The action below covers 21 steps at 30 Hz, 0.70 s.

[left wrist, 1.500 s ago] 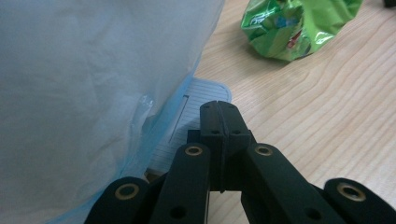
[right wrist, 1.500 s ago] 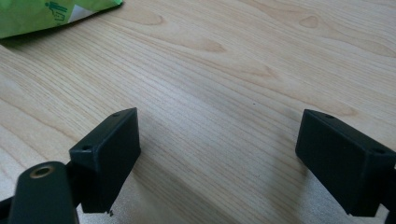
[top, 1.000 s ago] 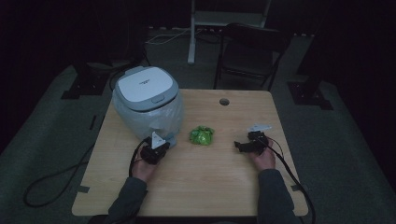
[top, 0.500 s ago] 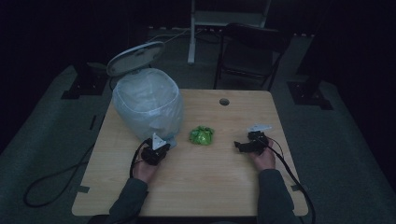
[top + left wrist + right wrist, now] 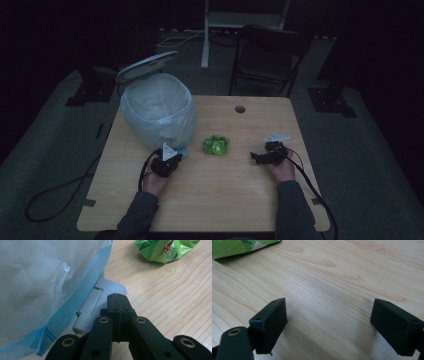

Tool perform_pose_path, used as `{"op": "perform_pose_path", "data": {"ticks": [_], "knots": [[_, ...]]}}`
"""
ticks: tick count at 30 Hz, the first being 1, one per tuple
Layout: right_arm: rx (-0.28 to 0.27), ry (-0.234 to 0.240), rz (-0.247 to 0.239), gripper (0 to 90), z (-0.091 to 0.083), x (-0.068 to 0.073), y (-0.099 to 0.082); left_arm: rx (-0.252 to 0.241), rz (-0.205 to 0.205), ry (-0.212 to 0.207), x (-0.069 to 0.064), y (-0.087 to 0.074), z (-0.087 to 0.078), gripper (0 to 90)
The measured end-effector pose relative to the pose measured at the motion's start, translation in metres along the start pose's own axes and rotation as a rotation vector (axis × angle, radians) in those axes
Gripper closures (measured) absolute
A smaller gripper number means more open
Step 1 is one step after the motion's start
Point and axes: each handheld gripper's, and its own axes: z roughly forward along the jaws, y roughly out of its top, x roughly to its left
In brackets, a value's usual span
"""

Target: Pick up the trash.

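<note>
One bin, one wrapper, two tongs on the worktop (image 5: 220,200)

One lined pedal bin (image 5: 159,114) sits back-left with its lid (image 5: 145,65) flipped up, and one crumpled green wrapper (image 5: 216,145) lies mid-worktop just right of it. The left tongs (image 5: 117,305) are pinched fully together, tips right over the bin's grey pedal (image 5: 100,306). The right tongs (image 5: 328,322) are spread wide over bare wood, holding nothing.
</note>
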Motion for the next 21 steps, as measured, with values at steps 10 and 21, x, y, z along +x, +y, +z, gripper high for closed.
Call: {"op": "perform_pose_path", "data": {"ticks": [10,21], "knots": [[-0.007,-0.002,0.008,44.5,-0.006,0.012,0.001,-0.002,-0.004,-0.002,0.000,0.000,0.000,90.0],[-0.044,0.005,-0.027,52.5,-0.014,0.035,0.021,-0.005,-0.005,-0.004,0.000,0.000,0.000,90.0]]}}
